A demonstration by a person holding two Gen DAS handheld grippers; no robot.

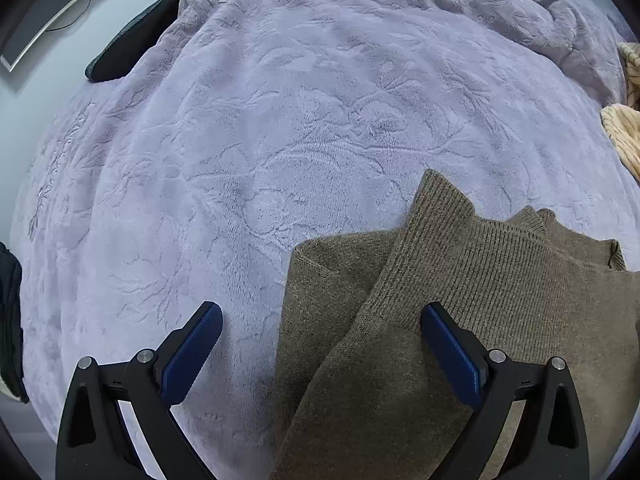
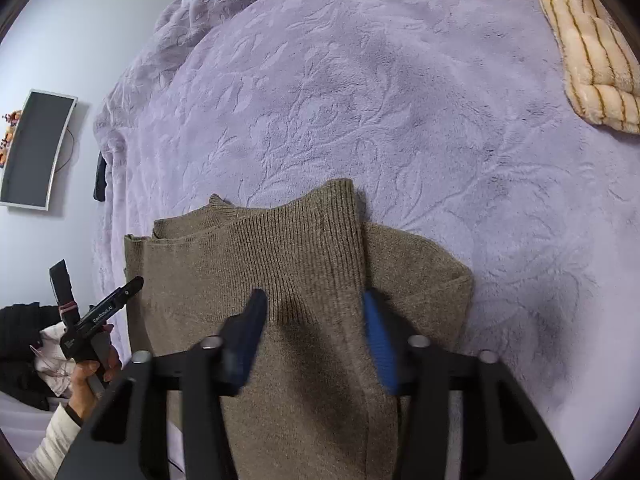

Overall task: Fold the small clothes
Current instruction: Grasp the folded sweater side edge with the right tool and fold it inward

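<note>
A brown knit sweater lies on the lilac bedspread, with a sleeve folded across its body. My left gripper is open above the sweater's left edge; one finger is over the bedspread, the other over the knit. In the right wrist view the sweater lies flat with a ribbed sleeve folded up the middle. My right gripper is open and straddles that sleeve just above the fabric, holding nothing. The left gripper shows at the sweater's left edge, held in a hand.
A cream striped plush blanket lies at the far right of the bed, also in the left wrist view. A dark garment hangs off the bed's far left edge. A monitor is on the wall.
</note>
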